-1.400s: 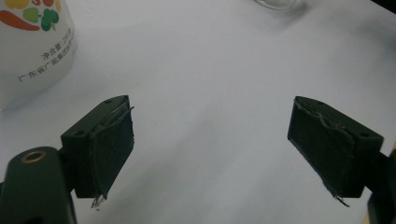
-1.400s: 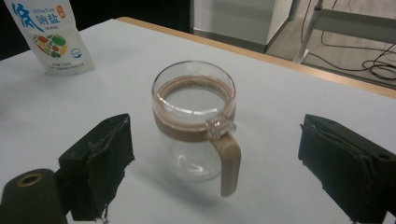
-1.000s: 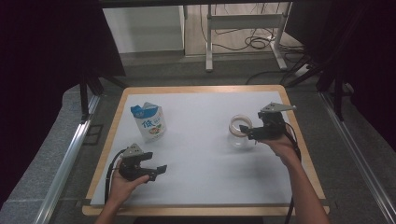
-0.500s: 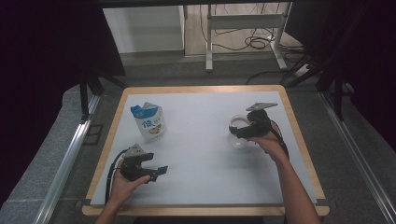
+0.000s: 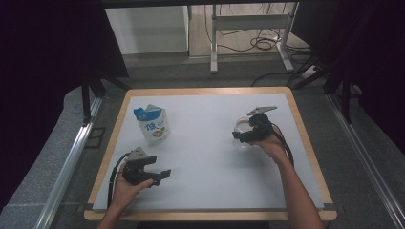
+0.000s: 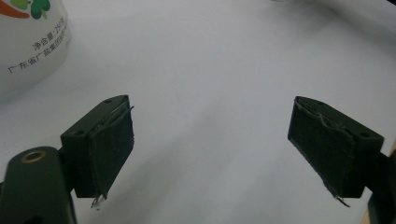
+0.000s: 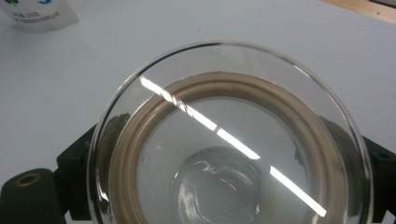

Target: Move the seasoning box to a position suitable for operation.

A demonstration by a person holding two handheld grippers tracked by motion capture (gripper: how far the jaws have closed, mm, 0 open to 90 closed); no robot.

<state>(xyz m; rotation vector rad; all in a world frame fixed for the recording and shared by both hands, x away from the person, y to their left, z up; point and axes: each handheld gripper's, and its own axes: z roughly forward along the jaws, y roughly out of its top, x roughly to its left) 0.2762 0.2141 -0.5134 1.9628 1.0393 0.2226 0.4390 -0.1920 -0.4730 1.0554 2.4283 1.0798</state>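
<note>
A round clear glass jar (image 5: 242, 128) with a beige sealing ring stands on the white table sheet (image 5: 205, 157) at the right. My right gripper (image 5: 239, 136) is open, its jaws spread wide on either side of the jar. In the right gripper view the jar's rim (image 7: 229, 140) spans the space between the jaws, and I cannot tell whether they touch it. My left gripper (image 5: 160, 175) rests open near the front left of the table, with nothing between its pads (image 6: 112, 149). A white pouch with a blue top (image 5: 154, 125) stands upright at the back left.
The table has a wooden rim (image 5: 210, 90). The pouch (image 6: 28, 42) stands close ahead and to the left of the left gripper's jaws. Beyond the table are desk legs and cables (image 5: 258, 43) on the floor, and a metal rail (image 5: 67, 162) runs along the left.
My right gripper has moved left from beside the jar until its jaws stand around it. The left gripper and the pouch have stayed where they were.
</note>
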